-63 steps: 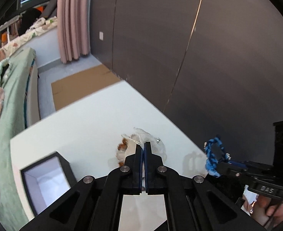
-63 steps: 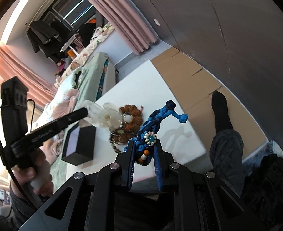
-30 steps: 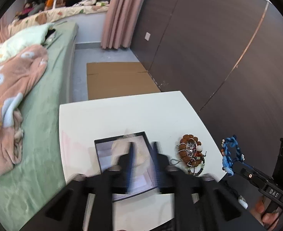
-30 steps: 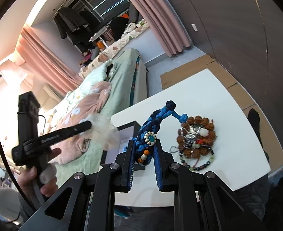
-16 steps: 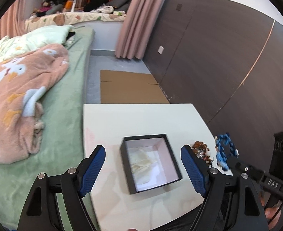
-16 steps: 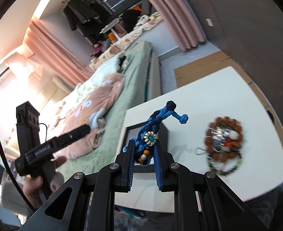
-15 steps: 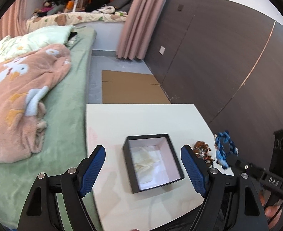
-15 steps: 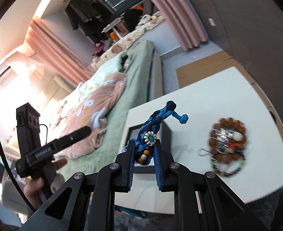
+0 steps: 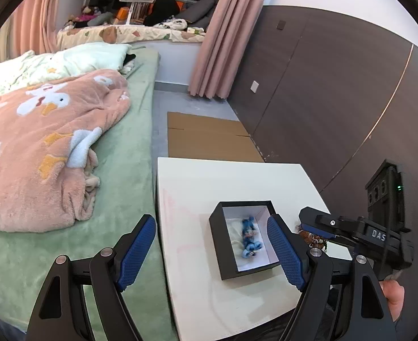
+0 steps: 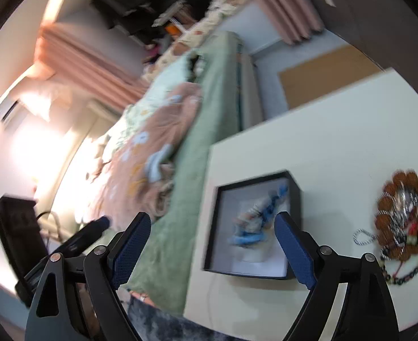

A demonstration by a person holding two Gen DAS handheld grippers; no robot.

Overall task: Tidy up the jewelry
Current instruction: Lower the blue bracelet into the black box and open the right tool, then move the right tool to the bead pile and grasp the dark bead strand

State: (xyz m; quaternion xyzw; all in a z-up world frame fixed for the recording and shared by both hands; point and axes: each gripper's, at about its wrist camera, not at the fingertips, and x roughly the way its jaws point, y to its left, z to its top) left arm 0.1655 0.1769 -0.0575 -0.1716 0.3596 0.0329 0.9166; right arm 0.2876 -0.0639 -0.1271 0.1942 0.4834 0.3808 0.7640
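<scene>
A black box point(image 9: 248, 273) with a white lining sits on the white table point(image 9: 209, 187). A blue braided bracelet point(image 9: 248, 236) lies inside it on a crumpled white bag. My left gripper point(image 9: 211, 253) is open above the box, with nothing between its fingers. In the right wrist view my right gripper point(image 10: 212, 248) hangs over the box point(image 10: 294, 196). Its jaws are opening and nothing is between them. The blue bracelet point(image 10: 265, 216) shows blurred below them in the box. A heap of brown beads and chains point(image 10: 402, 213) lies on the table right of the box.
A bed with a green sheet point(image 9: 118, 170) and a pink blanket point(image 9: 38, 147) runs along the table's left edge. Flat cardboard point(image 9: 209, 139) lies on the floor beyond the table. A dark panelled wall point(image 9: 336, 99) stands to the right. A hand point(image 9: 390, 292) holds the right gripper's handle.
My right gripper has opened and let go of the blue bracelet, which now lies in the box. Both grippers have shifted over the box.
</scene>
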